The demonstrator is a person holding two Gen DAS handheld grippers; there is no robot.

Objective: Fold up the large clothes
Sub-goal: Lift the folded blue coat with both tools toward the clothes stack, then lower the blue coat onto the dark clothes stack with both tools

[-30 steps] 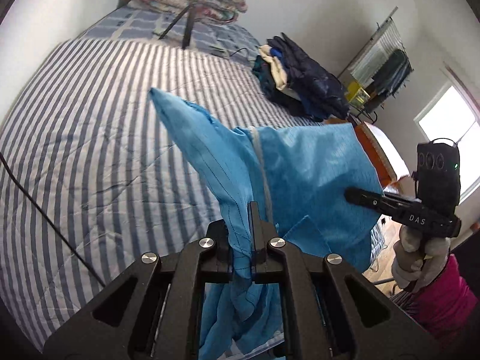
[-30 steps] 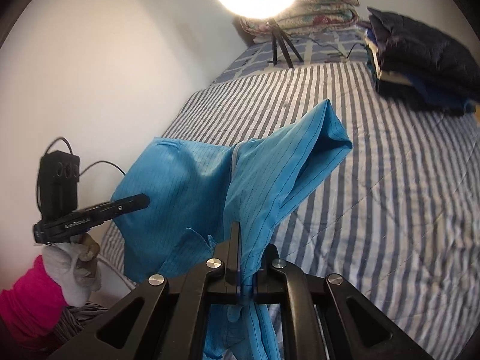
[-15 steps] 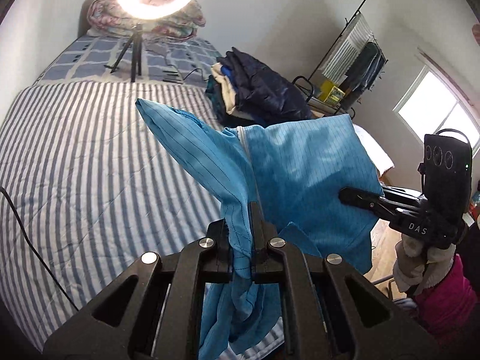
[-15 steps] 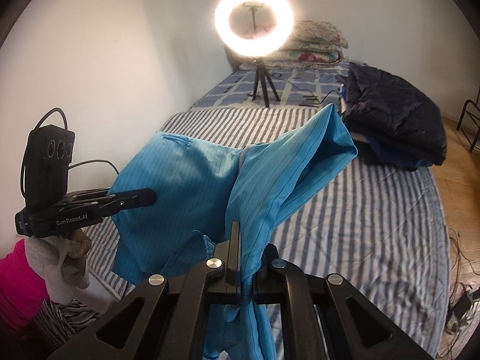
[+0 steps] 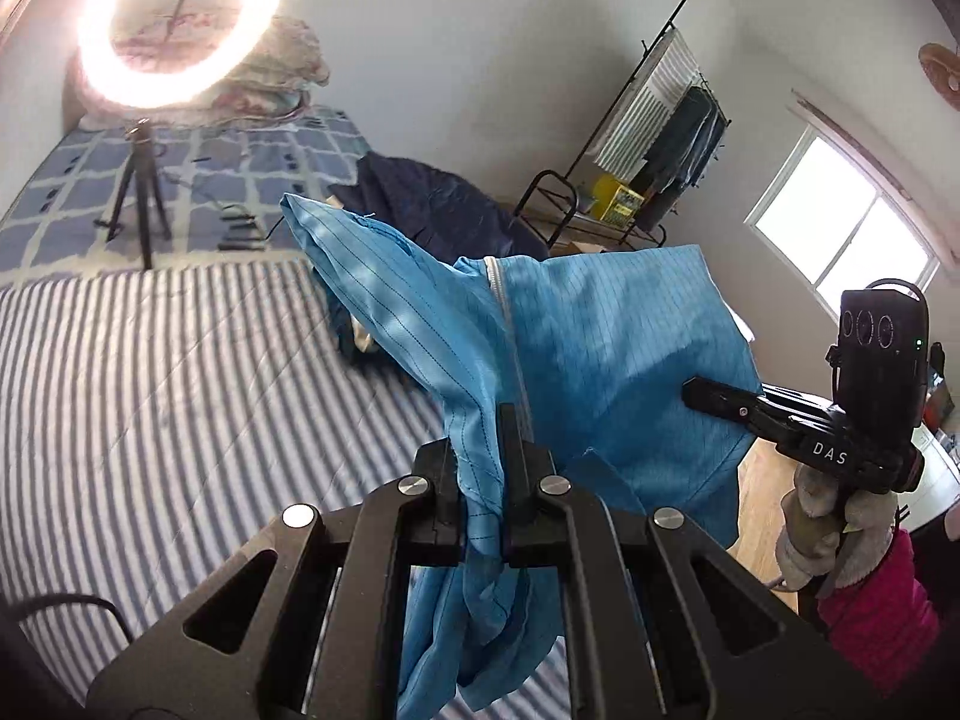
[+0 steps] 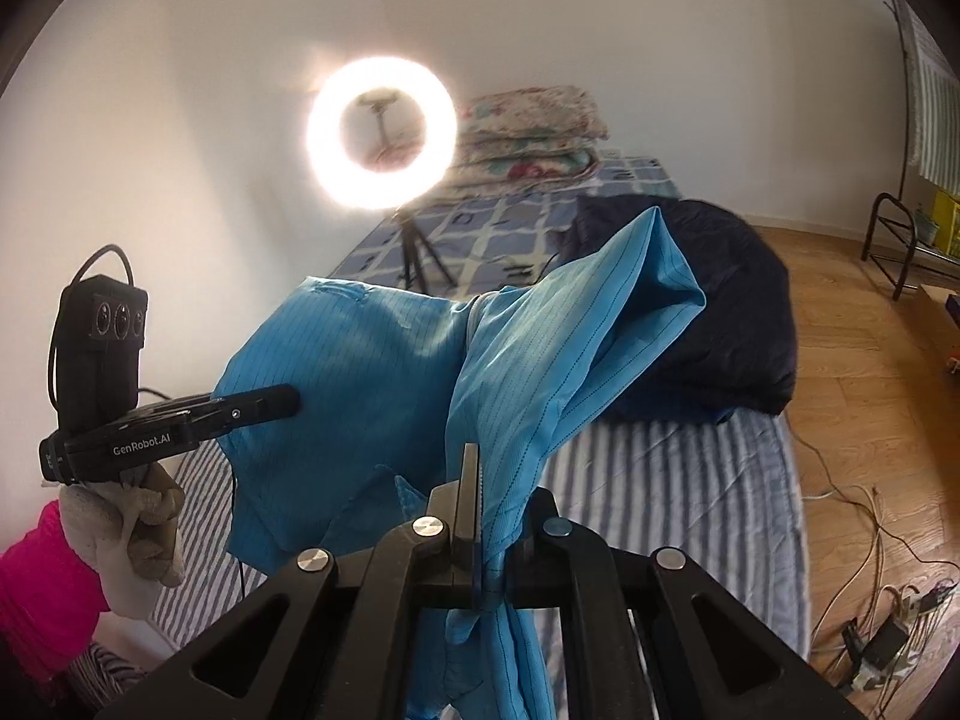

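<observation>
Both grippers, left gripper and right gripper, have jaws clamped on the blue garment, now lifted higher above the striped bed than a second ago, likely ready for spreading flat.

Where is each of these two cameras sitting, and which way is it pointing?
Left wrist: sits on the left gripper, looks along its fingers over the striped bed toward the window; the right gripper and gloved hand show.
Right wrist: sits on the right gripper, looks up the bed toward the ring light; the left gripper shows.
Shared: the blue garment, clamped by both, and the dark pile of clothes.
</observation>
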